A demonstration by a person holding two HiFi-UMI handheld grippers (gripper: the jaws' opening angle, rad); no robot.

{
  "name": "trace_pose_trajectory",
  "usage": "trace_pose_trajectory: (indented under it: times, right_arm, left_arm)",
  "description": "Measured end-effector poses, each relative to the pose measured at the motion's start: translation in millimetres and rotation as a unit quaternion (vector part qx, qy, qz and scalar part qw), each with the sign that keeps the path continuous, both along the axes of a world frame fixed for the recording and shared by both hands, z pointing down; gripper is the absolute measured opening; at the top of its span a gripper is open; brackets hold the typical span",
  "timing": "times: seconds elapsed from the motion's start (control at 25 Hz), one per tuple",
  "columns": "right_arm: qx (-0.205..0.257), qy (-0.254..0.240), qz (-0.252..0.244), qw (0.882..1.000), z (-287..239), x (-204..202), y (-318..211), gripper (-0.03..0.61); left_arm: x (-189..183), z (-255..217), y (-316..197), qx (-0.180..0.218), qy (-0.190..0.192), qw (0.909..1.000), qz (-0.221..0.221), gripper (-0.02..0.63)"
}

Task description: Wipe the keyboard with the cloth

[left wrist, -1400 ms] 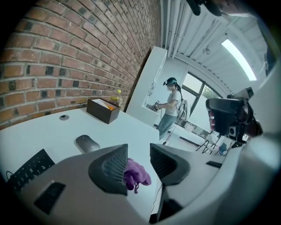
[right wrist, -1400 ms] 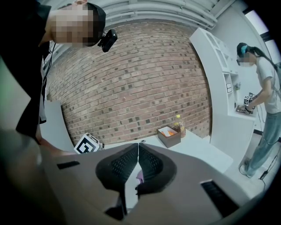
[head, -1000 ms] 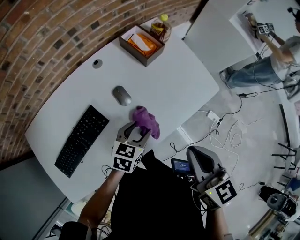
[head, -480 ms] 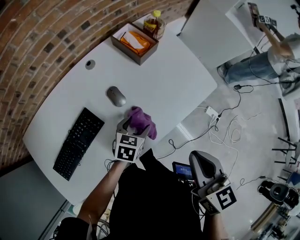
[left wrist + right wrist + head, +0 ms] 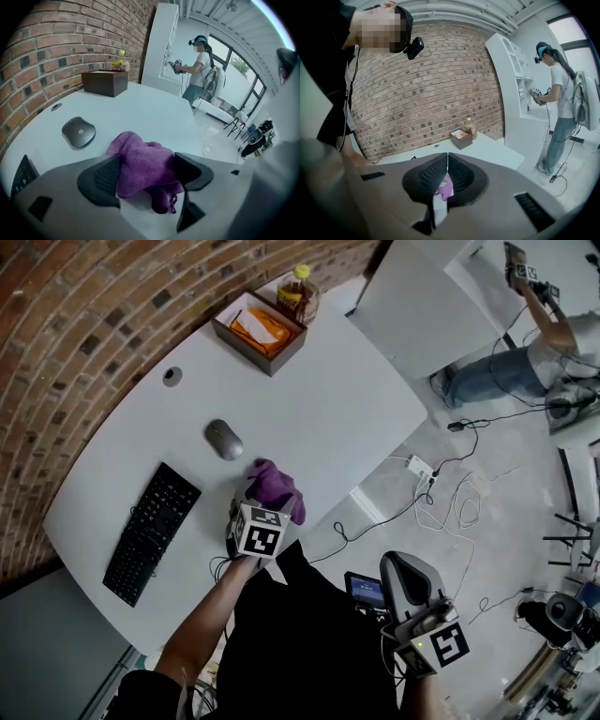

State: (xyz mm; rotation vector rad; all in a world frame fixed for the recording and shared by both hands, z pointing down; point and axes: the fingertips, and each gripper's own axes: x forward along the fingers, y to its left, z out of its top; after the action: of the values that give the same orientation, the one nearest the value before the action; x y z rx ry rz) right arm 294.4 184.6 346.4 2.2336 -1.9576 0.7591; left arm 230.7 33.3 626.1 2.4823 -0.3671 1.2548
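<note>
One cloth (image 5: 136,151) between left claw (image 5: 148,161) jaws, just opening.

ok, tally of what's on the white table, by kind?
black flat keyboard: 1
grey oval computer mouse: 1
purple crumpled cloth: 1
brown open box: 1 (contents not counted)
yellow-capped bottle: 1
small round grey disc in the tabletop: 1
Total: 6

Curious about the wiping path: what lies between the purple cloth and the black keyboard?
Head view: only bare white tabletop between purple cloth and flat black keyboard.
</note>
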Motion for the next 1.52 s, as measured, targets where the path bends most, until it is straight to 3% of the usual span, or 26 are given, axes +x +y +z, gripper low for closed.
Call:
trace_pose_trajectory:
  times: [0.8, 1.28, 1.52]
  right_arm:
    - [0.01, -0.004, -0.015, 1.0, 0, 11, -10, 0.018]
    - [0.014, 0.005, -0.029, 0.999, -4, 1, -15, 0.018]
    - [0.021, 0.004, -0.04, 0.999, -8, -5, -18, 0.018]
  left_arm:
    - [7, 16, -3, 0.027, -0.016, 0.9995, -0.007, 0.345]
    - [11, 14, 8, 0.034, -0.011, 0.9993, 0.01, 0.181]
    - [9, 12, 9, 0.021, -0.008, 0.9996, 0.016, 0.172]
